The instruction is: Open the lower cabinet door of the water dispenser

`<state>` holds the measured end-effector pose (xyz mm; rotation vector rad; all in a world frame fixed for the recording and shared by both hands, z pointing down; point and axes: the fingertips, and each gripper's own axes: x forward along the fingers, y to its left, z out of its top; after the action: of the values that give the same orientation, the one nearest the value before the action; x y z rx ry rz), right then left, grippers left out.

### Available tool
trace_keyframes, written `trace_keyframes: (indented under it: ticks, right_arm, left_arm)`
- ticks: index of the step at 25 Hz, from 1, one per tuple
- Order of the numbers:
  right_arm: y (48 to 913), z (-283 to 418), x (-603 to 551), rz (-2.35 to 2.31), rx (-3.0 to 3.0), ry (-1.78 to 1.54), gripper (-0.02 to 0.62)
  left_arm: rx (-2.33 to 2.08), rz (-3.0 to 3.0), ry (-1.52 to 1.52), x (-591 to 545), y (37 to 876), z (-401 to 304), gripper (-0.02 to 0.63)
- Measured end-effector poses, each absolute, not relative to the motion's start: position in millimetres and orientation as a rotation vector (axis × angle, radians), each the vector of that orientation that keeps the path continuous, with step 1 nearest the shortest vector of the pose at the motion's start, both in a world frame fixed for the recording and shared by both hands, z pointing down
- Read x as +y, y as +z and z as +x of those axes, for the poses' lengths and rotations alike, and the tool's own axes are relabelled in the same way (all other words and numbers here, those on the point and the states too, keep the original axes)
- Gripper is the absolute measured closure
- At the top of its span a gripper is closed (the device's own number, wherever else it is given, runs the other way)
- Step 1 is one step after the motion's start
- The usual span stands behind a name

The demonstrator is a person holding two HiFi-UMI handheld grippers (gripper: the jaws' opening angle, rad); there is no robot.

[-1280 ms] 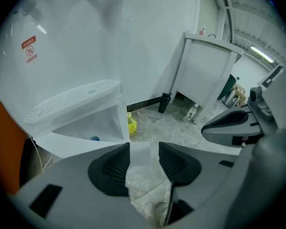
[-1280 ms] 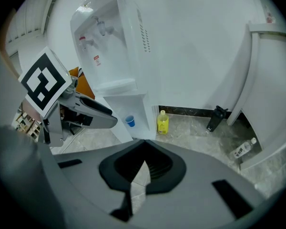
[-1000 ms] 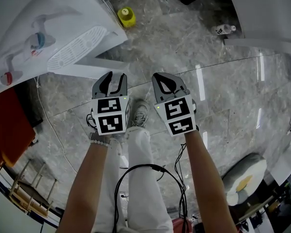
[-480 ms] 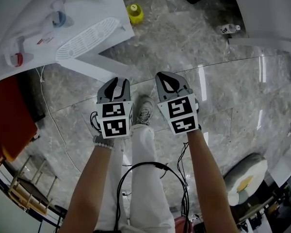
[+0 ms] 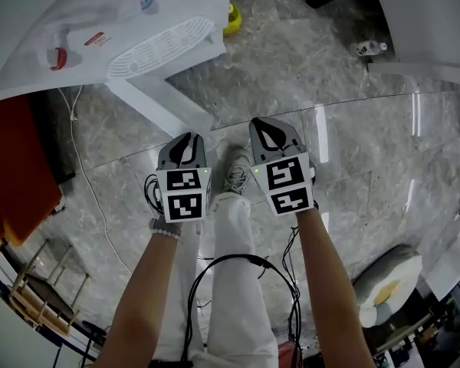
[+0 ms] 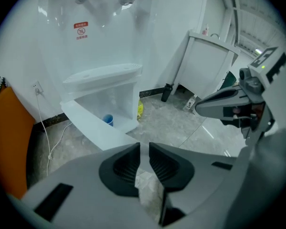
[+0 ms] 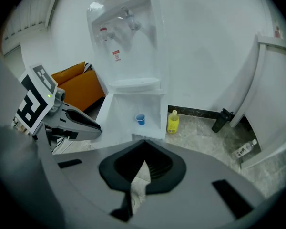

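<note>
cabinet door [image 5: 161, 106] open, just beyond left claw [image 5: 186, 140]

The white water dispenser [image 7: 128, 42] stands upright. Its lower cabinet door [image 7: 106, 120] is swung wide open to one side, baring the white compartment [image 7: 150, 111] inside.

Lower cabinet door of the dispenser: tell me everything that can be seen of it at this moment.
The door is a plain, flat white panel, plastic or painted metal by its look, with no handle showing. It stands upright and swung wide open, attached along the left edge of the cabinet as the right gripper view shows it, angled out over the floor. The opening behind it is uncovered, with a blue cup inside. Nothing in view touches the door apart from the cabinet itself.
</note>
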<state>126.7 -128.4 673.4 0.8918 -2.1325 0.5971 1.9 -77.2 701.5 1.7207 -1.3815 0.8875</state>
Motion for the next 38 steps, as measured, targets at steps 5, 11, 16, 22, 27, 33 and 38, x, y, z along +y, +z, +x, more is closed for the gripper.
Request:
trace_keyframes:
  ticks: [5,11,16,22,27,33,38]
  right_arm:
    - [673,117,-118,0.891,-2.104,0.582,0.591]
    - [667,98,-104,0.887,-2.106,0.575,0.591]
    - [665,81,-98,0.888,-2.107,0.556,0.591]
    - [658,59,-93,0.895,-2.112,0.519,0.591]
    - [652,39,-88,0.89,-2.126,0.505,0.591]
    - [648,19,-82,0.843,-2.137,0.474,0.591]
    - [650,6,-76,0.811,-2.137,0.46,0.591]
  left_arm:
    - [-1.376,1.71,0.884,-57,702,-15,0.54]
    - [-1.367,1.686,0.891,-36,703,-35,0.557]
    - [-1.354,1.705,0.931,-18,706,-54,0.569]
    - [-1.386,1.655,0.923,4,705,-87,0.569]
    - [-1.42,1.616,0.969,23,707,-121,0.566]
    - [-1.506,1.542,0.924,33,705,-164,0.537]
    - [-1.567,1.516,0.923,39,702,-194,0.538]
